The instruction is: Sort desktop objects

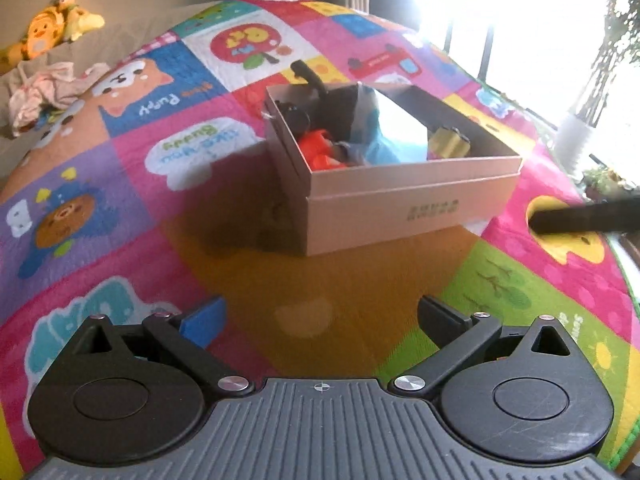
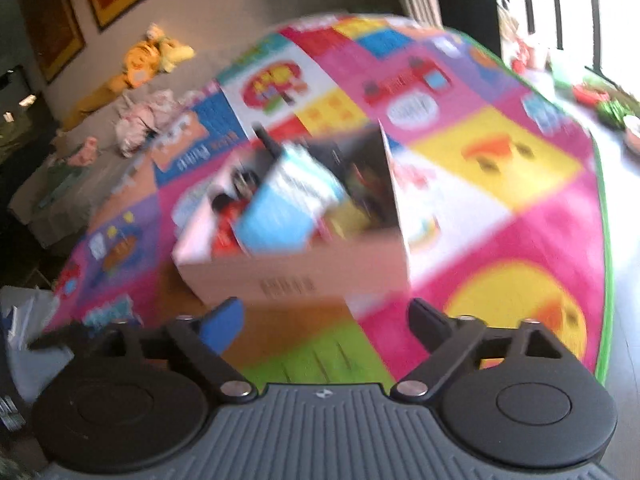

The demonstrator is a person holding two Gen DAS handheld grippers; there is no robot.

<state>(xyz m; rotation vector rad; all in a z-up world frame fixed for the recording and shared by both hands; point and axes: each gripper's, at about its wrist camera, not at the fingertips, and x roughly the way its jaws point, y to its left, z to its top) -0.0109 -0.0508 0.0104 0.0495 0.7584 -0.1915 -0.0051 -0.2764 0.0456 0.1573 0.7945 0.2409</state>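
box (image 1: 384,200) light, stiff card; we grip its near rim | left gripper (image 1: 320,320), right gripper (image 2: 324,322) wide apart, empty

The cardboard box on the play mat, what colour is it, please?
Pale pink cardboard box; clearest in left wrist view.

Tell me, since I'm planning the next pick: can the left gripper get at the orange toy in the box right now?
Probably yes. The left gripper is open and empty, bare mat lies between it and the box, and the orange toy sits uncovered near the open top's near wall.
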